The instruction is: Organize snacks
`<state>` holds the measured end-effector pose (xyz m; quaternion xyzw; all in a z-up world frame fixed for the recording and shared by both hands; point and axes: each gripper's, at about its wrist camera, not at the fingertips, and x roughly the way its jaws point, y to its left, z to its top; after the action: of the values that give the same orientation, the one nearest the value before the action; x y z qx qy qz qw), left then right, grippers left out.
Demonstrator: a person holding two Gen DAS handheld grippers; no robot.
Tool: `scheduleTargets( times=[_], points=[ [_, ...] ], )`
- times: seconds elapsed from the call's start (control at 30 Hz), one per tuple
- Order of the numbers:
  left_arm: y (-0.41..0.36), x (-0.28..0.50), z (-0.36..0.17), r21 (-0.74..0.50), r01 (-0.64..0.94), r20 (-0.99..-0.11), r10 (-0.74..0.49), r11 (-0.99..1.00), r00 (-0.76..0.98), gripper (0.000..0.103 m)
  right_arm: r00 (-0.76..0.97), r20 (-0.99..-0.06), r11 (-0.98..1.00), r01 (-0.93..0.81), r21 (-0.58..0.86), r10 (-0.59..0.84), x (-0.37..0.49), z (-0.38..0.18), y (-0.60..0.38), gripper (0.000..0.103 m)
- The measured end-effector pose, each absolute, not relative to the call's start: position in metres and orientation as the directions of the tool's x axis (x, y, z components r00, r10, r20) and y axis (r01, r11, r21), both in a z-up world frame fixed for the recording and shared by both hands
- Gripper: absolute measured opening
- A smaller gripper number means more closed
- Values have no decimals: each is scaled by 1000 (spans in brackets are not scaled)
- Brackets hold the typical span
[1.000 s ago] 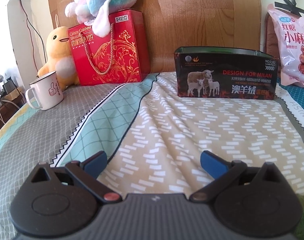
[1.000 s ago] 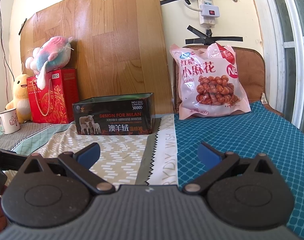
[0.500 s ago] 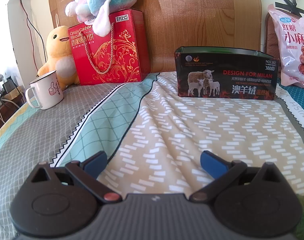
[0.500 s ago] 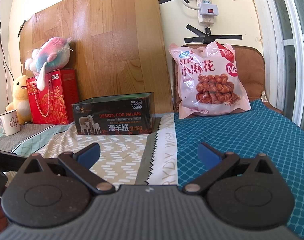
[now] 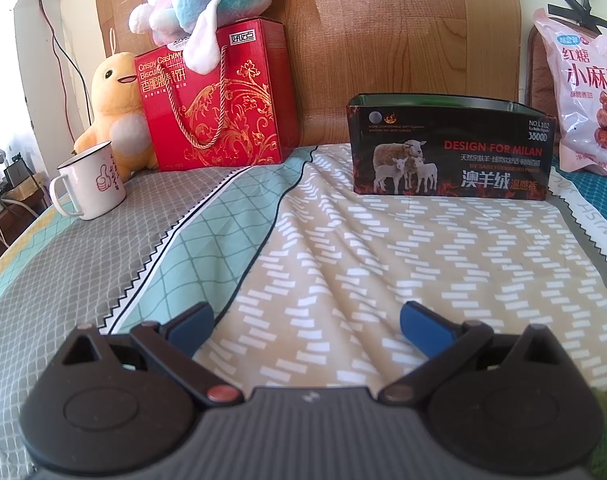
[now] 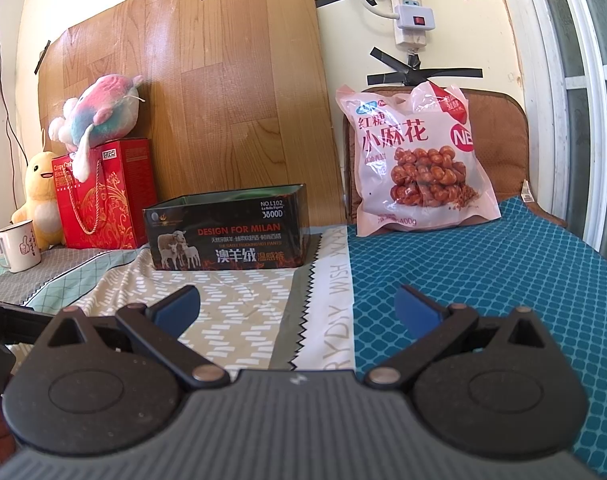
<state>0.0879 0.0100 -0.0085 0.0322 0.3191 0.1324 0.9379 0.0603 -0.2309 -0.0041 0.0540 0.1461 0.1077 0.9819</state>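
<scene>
Both hand-held grippers, left (image 5: pixel 305 318) and right (image 6: pixel 297 302), spread wide, empty, low over bed (image 6: pixel 483 280). Snack bag (image 6: pixel 417 160) leans upright at headboard, beside open tin (image 6: pixel 227 228). Risk: slick puffy bag slipping from pinch, toppling.

The bed (image 5: pixel 343 240) carries a tin box (image 5: pixel 451 148), mug (image 5: pixel 91 184), gift box (image 5: pixel 219 100) and snack bag (image 6: pixel 419 160).

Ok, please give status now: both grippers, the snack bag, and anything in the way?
Left gripper open, empty. Right gripper open, empty. Snack bag upright against brown cushion, untouched. Open black tin beside it; path clear.
</scene>
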Motion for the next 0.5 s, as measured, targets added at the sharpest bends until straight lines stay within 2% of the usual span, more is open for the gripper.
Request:
scheduleTargets(
  times=[0.5],
  points=[
    [8, 87, -9, 145, -232, -590, 272, 962, 760, 103, 933, -275, 970, -198, 139, 230, 61, -4, -232, 103]
  ],
)
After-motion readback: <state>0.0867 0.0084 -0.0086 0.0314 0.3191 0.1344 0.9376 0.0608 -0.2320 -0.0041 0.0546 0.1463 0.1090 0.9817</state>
